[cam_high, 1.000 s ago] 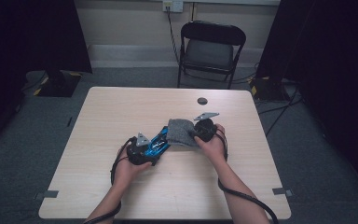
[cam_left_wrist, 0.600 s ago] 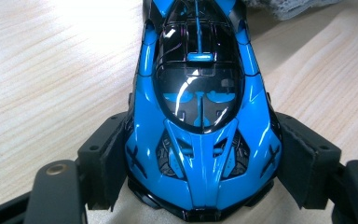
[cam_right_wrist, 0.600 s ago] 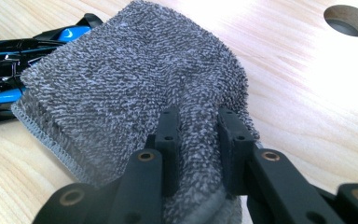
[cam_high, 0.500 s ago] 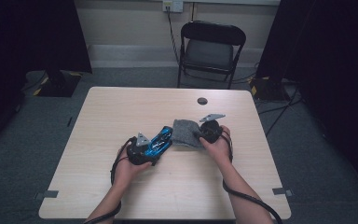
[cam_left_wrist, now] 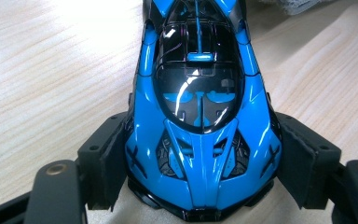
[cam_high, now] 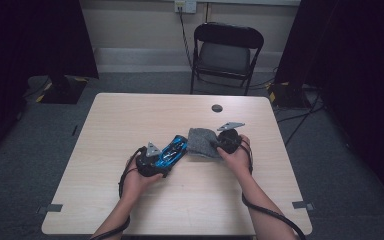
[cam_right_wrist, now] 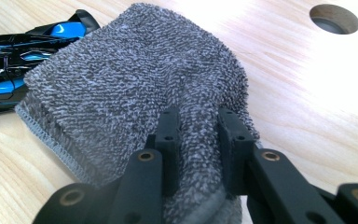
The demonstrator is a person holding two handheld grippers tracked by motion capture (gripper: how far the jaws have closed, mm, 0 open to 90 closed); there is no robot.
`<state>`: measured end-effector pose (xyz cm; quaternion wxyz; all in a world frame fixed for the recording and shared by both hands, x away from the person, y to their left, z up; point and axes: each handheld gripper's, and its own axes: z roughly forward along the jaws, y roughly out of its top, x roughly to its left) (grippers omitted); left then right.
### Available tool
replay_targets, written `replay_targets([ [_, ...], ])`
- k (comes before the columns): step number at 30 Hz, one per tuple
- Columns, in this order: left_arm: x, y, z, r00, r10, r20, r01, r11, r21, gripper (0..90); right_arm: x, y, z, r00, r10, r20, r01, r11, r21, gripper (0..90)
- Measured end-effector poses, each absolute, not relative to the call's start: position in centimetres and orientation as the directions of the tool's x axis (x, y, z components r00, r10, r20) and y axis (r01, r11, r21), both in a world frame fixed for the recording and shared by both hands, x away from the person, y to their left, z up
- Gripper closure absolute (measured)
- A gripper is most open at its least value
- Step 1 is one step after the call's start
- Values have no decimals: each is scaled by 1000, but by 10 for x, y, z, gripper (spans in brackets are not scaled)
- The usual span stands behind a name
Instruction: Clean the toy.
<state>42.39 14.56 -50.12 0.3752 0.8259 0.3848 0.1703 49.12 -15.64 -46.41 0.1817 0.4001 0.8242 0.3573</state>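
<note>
A glossy blue and black toy car (cam_left_wrist: 200,116) lies on the wooden table (cam_high: 130,120), its nose toward the left gripper view's camera. My left gripper (cam_left_wrist: 200,163) is shut on it, a pad pressing each flank near the nose. From above, the car (cam_high: 172,150) points up and right out of the left gripper (cam_high: 159,158). A folded grey terry cloth (cam_right_wrist: 135,79) rests beside the car's far end (cam_right_wrist: 23,51). My right gripper (cam_right_wrist: 198,135) is shut on a pinched fold of it. In the high view the cloth (cam_high: 200,142) sits left of the right gripper (cam_high: 220,145).
A round cable hole (cam_high: 217,108) sits near the table's far edge, just beyond the cloth, and it is the hole (cam_right_wrist: 333,18) at the top right of the right gripper view. A black folding chair (cam_high: 225,55) stands behind the table. Cables trail from both grippers toward the near edge.
The right gripper has shifted a little to the right with the cloth in it. The left gripper and the car have stayed in place.
</note>
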Motion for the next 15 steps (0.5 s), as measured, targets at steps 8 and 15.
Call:
replay_targets([
  [8,424,146,-501,647,763,-7,507,-423,751,260,487,-169,-464,-600,800,1,536,400,743,726],
  [15,424,145,-501,645,764,-7,509,-423,750,258,482,-176,-460,-600,800,8,531,391,752,726],
])
